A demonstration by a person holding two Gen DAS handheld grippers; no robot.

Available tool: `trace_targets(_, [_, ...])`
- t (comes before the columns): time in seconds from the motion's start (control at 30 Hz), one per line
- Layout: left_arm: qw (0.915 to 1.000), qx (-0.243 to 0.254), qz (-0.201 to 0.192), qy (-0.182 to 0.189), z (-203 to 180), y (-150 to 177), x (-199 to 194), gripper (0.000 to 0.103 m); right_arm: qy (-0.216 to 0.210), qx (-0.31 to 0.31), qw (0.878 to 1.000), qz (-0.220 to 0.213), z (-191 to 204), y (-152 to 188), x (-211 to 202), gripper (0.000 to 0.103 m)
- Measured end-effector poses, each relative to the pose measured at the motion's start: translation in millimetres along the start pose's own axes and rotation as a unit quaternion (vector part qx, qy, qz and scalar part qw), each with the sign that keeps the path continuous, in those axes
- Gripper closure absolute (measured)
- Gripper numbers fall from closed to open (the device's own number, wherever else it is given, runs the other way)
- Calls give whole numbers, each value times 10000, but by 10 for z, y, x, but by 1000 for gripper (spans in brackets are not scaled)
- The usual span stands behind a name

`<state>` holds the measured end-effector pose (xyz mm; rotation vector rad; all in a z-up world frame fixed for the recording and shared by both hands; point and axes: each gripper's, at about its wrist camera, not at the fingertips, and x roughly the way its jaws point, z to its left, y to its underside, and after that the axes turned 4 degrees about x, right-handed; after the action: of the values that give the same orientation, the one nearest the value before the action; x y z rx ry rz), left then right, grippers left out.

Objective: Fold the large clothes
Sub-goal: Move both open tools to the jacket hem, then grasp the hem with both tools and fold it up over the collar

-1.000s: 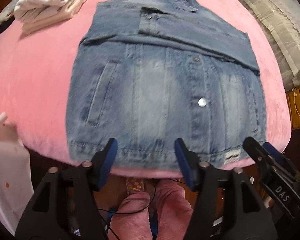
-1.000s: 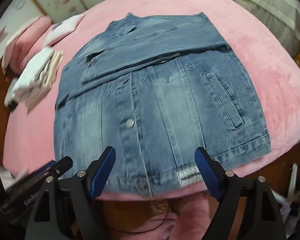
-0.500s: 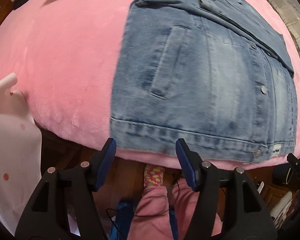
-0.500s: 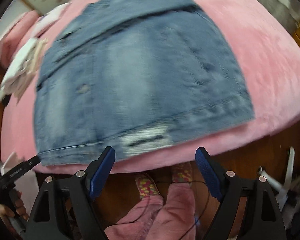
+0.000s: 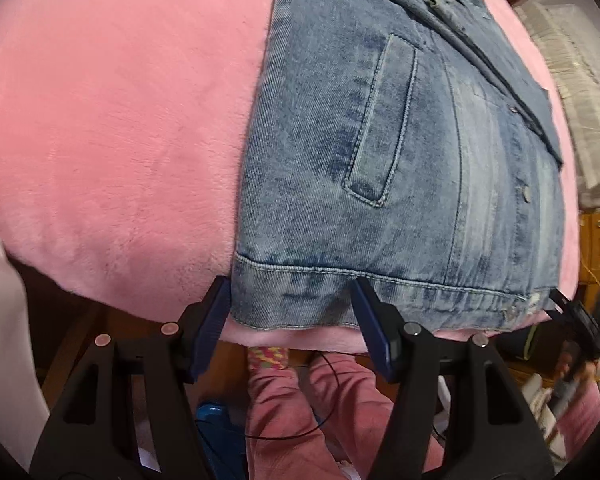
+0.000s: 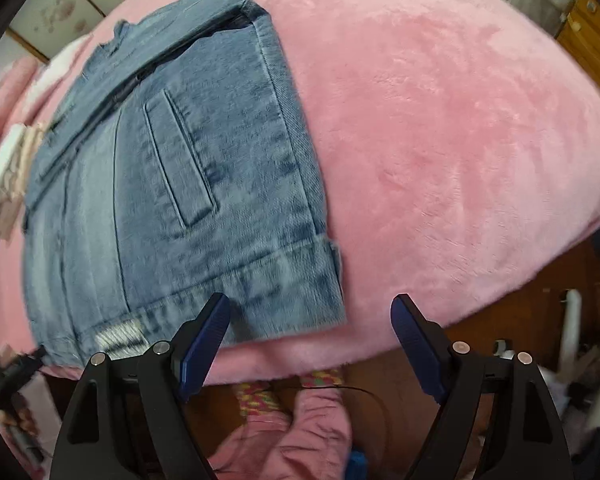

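**A:** Start at your tongs. What have you got?

**B:** Your left gripper point(image 5: 290, 320) has its jaws apart, straddling the jacket's lower-left hem corner at bottom centre of the left wrist view. Nothing pinched yet. The cloth sits in the gap, close to both pads; contact not clear. Your right gripper point(image 6: 312, 340) is also apart and empty. Its left pad overlaps the hem near the lower-right corner; the right pad hangs over bare pink.

**A:** And the garment?

**B:** The denim jacket point(image 5: 400, 160) lies flat, front up, on the pink plush bed cover point(image 5: 112, 120). Sleeves look already folded across the chest: a band of denim crosses the upper part of the jacket in both views. So the side folds read as done. What's left, by my reckoning: lift the hem and fold it toward the collar, maybe once more after.

**A:** Edges?

**B:** The hem runs right along the near edge of the bed, a thin pink strip below it. Under that, open air, your pink trousers point(image 5: 300, 400) and patterned socks point(image 5: 268, 356). You can come at the hem from below the bed edge, freely.

**A:** Room to move?

**B:** Plenty. Wide bare cover at left of the left wrist view and at right of the right wrist view. A stack of pale folded clothes point(image 6: 8, 172) sits at left edge of the right view, close to the jacket's far shoulder. Keep the fold clear of it. Right view is blurred, so trust its corner position loosely.
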<state>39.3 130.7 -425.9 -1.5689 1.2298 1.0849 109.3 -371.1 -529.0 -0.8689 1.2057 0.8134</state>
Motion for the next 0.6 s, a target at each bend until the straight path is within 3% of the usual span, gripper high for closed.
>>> trace_targets(0.13, [9988,-119,120,453,163,-24,34,44,-349,156,9993,39,32,-70,44,23])
trace_targets(0.2, [9972,-253,188,675,228,-29,69,44,-472,256,9986,-2,87,-84,88,37])
trace_targets(0.33, [9921,-520,308,1096,352,-56,144,35,-521,287,9981,133,172,-84,53,47])
trace_targets(0.37, [9905,-571,361,1196,370,-73,172,33,-486,253,9984,133,170,-76,37,55])
trace_targets(0.4, [9902,-591,375,1205,386,-76,194,32,-430,240,9987,156,160,-60,3,62])
trace_targets(0.6, [9823,-1134,431,1427,489,-106,319,33,-727,604,9951,273,120,-11,-78,75])
